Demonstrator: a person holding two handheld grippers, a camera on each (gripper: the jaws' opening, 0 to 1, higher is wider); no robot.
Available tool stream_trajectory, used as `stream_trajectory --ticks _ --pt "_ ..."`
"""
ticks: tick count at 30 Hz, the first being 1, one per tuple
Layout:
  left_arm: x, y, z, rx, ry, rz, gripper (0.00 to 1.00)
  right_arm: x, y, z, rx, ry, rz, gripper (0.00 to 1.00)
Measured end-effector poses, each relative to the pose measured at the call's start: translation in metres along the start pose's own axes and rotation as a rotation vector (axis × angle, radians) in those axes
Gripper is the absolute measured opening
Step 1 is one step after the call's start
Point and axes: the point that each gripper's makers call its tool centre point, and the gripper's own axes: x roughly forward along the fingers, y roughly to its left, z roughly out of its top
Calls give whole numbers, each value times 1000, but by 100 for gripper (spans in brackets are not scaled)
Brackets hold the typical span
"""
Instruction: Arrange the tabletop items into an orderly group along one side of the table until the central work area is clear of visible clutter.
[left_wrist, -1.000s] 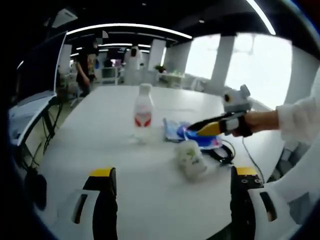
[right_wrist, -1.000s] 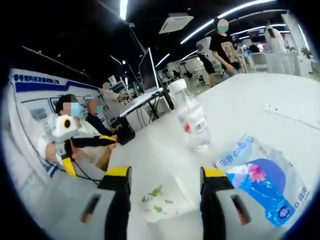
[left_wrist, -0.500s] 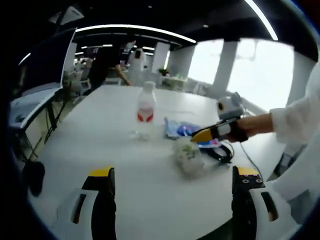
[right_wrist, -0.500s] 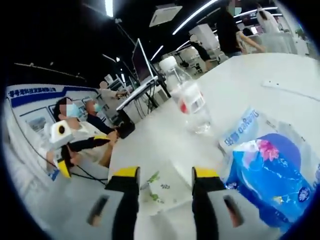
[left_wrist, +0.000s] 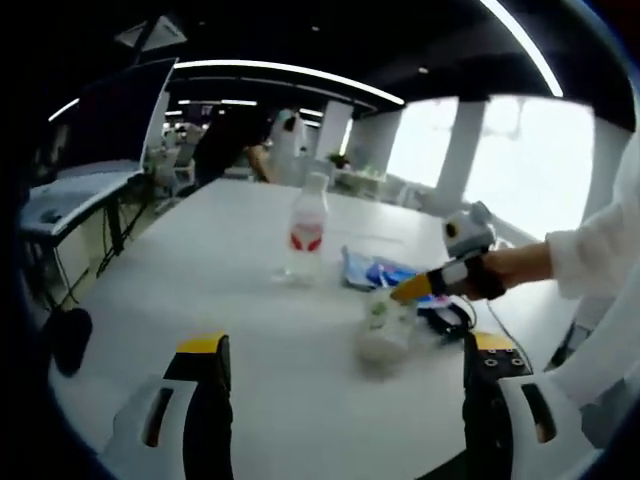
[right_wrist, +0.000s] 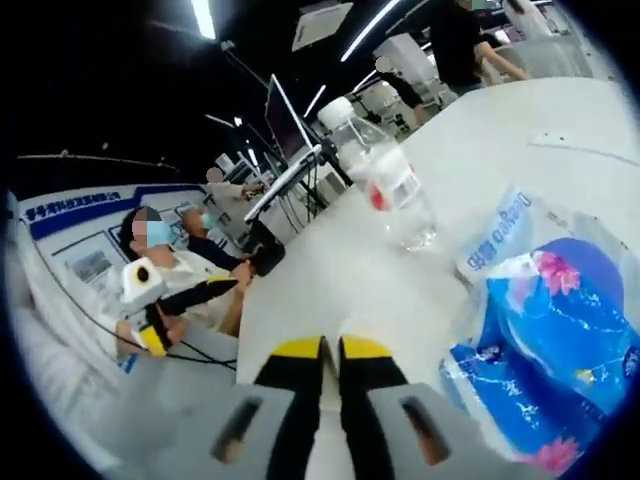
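One white table (left_wrist: 200, 260) carries one clear water bottle (left_wrist: 307, 228) with a red label, one blue-and-clear plastic packet (right_wrist: 545, 330) printed with blue characters too blurred to read, and one small white packet (left_wrist: 383, 335) with green print. The bottle stands upright near the table's middle, the blue packet just beside it, the white packet nearer the left gripper view's camera. The right gripper (left_wrist: 408, 292) reaches in from the right, a hand (left_wrist: 505, 270) behind it, its yellow-tipped jaws pinched on the white packet's top edge. In the right gripper view those jaws stand almost together. The left gripper (left_wrist: 340, 380) hovers low over the table, jaws wide apart, holding nothing.
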Motion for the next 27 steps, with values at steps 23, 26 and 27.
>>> stream_trajectory --ticks 23,26,27 --pt "-5 5 12 -33 -63 12 94 4 29 18 -11 -26 0 0" --pt "-5 3 13 -18 -67 9 94 2 29 27 -23 -44 -19 0" --pt "-5 2 13 -10 -66 8 94 2 28 31 -31 -48 -29 0"
